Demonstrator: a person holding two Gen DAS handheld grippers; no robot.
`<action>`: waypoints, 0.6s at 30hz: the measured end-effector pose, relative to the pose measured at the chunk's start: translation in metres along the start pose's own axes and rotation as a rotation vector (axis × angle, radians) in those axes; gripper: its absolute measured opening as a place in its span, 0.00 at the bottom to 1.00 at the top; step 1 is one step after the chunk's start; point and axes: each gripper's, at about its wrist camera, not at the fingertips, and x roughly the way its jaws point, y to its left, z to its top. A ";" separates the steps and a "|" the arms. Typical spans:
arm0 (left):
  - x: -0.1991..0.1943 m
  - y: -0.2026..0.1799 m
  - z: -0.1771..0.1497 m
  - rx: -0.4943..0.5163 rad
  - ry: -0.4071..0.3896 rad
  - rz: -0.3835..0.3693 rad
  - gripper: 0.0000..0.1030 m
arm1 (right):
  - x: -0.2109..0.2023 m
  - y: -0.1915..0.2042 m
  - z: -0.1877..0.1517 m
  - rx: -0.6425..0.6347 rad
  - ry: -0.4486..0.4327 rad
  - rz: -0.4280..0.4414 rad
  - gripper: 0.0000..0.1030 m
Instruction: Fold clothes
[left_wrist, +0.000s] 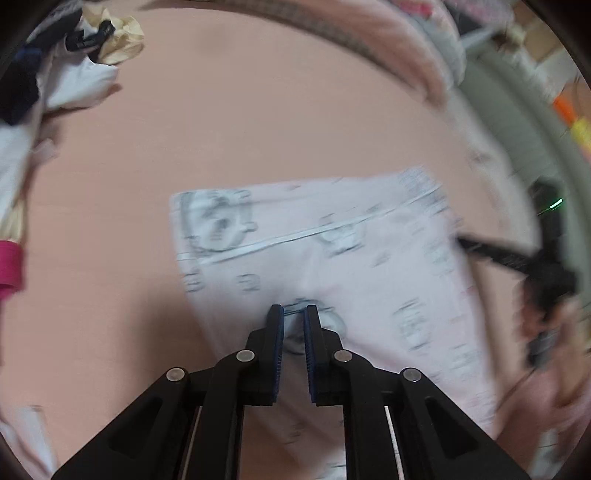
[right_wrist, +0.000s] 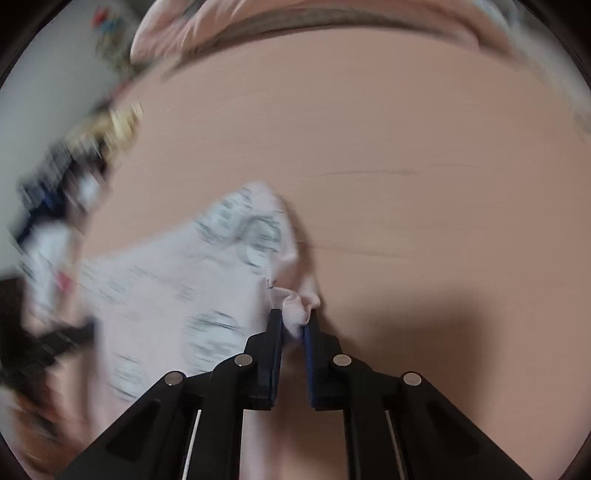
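Far left, on the pink sheet (left_wrist: 258, 110): pile of clothes (left_wrist: 55, 74), white, dark & cream bits, w/ a magenta item (left_wrist: 9, 266) nearer at the left edge. Centre: pale printed garment (left_wrist: 332, 258), grey motifs & a white seam stripe, lying mostly flat, blurred. Left gripper (left_wrist: 294, 314) at its near edge, jaws narrow, pinching a fold of the fabric. Right side of left-wrist view: the other black tool & a hand (left_wrist: 546, 391), blurred. Right gripper (right_wrist: 294, 320) pinches a bunched corner of the same garment (right_wrist: 166, 280), jaws nearly together; cloth trails left from it, bare sheet (right_wrist: 424, 166) to the right. Far: rumpled pink bedding (right_wrist: 295, 18).
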 end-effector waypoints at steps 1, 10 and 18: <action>-0.002 -0.001 -0.001 0.003 -0.002 0.019 0.09 | 0.000 -0.002 0.001 -0.026 -0.003 -0.076 0.09; -0.044 -0.056 -0.036 0.004 -0.001 -0.175 0.09 | -0.050 0.008 -0.038 0.008 -0.044 0.061 0.11; -0.034 -0.064 -0.112 -0.098 0.081 -0.093 0.11 | -0.071 0.061 -0.170 0.005 -0.033 0.220 0.11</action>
